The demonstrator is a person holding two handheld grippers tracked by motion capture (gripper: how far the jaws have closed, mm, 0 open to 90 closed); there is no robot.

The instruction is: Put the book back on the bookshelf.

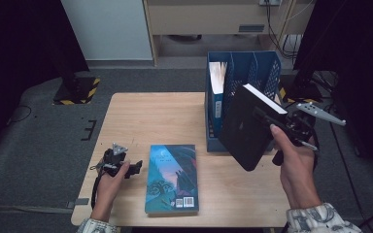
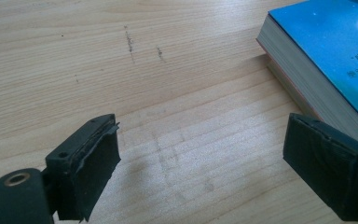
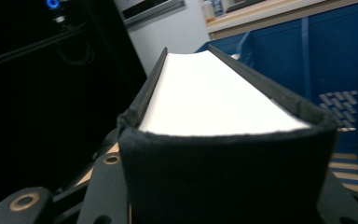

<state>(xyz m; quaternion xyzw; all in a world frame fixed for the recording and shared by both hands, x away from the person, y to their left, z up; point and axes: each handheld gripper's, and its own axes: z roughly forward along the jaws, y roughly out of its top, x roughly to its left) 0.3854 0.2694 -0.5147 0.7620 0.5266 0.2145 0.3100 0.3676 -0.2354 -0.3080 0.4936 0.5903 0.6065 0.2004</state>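
My right gripper [image 1: 267, 118] is shut on a black-covered book [image 1: 247, 127], held tilted in the air in front of the blue file rack [image 1: 267, 68]. Seen along the right gripper's jaws, the black book [image 3: 214, 107] shows its white page edge, with a rack wall [image 3: 335, 60] behind it. A blue-covered book [image 1: 172, 177] lies flat near the table's front edge. My left gripper [image 1: 135, 168] rests on the table just left of that book, open with nothing between its jaws. In the left gripper view its two pads [image 2: 91, 163] frame bare wood, and the blue book [image 2: 326, 60] lies at the right.
The rack stands at the table's back right and holds a book with a blue spine [image 1: 217, 92] in its left slot. The wooden table [image 1: 141, 116] is bare at the left and middle. Beyond it are grey floor, a black stand base [image 1: 77, 90] and cables.
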